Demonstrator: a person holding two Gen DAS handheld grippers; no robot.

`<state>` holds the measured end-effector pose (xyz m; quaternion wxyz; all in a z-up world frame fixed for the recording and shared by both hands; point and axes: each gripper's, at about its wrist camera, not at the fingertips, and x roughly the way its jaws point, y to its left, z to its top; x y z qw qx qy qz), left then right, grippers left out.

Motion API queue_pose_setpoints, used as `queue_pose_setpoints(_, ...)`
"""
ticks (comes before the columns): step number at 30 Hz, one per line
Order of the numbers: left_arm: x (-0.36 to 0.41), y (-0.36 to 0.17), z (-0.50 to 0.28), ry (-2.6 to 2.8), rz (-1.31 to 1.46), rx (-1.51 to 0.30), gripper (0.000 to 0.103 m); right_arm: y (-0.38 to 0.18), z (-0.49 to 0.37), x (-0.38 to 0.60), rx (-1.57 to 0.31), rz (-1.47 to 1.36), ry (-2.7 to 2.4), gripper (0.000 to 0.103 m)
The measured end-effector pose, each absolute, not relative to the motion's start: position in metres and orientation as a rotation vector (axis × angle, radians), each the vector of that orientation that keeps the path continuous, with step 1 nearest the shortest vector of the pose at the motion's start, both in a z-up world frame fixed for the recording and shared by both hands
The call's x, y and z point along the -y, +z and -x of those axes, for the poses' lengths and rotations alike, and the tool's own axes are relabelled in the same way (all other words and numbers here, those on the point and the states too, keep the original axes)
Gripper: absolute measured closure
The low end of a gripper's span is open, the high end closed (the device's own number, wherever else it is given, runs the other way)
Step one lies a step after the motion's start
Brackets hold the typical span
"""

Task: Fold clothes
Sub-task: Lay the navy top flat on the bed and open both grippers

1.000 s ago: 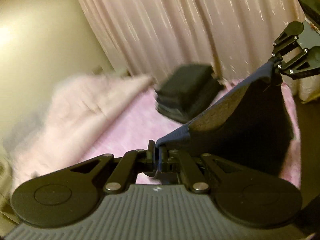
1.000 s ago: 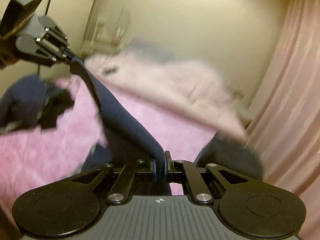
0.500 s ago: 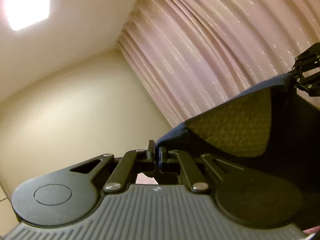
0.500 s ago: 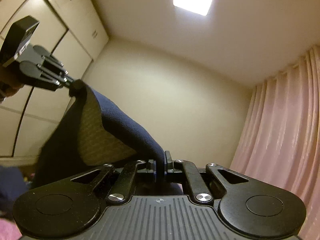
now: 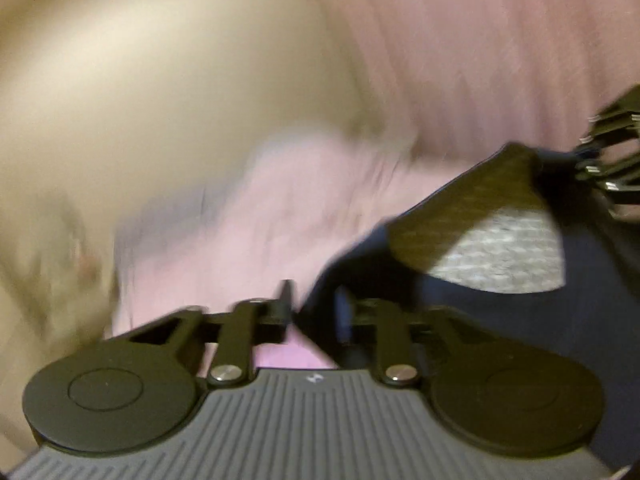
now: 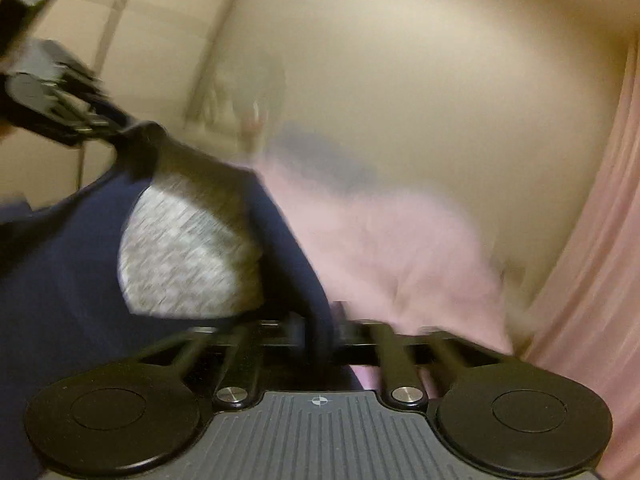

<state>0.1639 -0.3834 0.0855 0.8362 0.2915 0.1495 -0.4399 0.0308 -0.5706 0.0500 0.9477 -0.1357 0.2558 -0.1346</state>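
Note:
A navy garment with a grey patterned inner lining [image 5: 500, 256] hangs stretched between my two grippers. In the left wrist view my left gripper [image 5: 314, 308] has its jaws apart, and the navy edge lies against the right finger [image 5: 344, 312]. In the right wrist view my right gripper [image 6: 320, 328] is shut on the navy edge [image 6: 316, 312]. The lining also shows in the right wrist view [image 6: 184, 256]. Each view shows the other gripper at the garment's far corner: the right one [image 5: 600, 164] and the left one [image 6: 76, 116]. Both views are motion-blurred.
A pink fluffy bed cover [image 5: 256, 216] lies below, also in the right wrist view [image 6: 392, 248]. Pink curtains [image 5: 480, 52] hang behind, with a beige wall [image 6: 400, 60] and cupboard doors [image 6: 120, 20] at the left.
Both grippers have swung back down from facing the ceiling and wall toward the bed. The left jaws, shut on the garment edge before, now stand apart.

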Motion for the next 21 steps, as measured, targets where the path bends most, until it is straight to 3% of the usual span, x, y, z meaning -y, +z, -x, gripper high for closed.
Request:
queue_pose_setpoints(5,0.382,-0.063,-0.191,-0.813,-0.639,-0.634,0.075,-0.092,-0.051,0.621,-0.717,0.107,-0.285,0.029)
queue_pose_setpoints(9,0.349,-0.147,-0.163,-0.803,-0.655,-0.836,0.075,-0.151,-0.01,0.627,-0.891,0.007,-0.258,0.029)
queue_pose_setpoints(14,0.314,-0.191,-0.106,-0.868,-0.617,-1.001,0.072,-0.169,0.071,0.605,-1.023,-0.14,-0.322,0.029)
queue_pose_setpoints(21,0.246,-0.198,-0.021,-1.0,-0.603,-1.125,0.071,-0.169,0.199,0.541,-1.152,-0.197,-0.425,0.029)
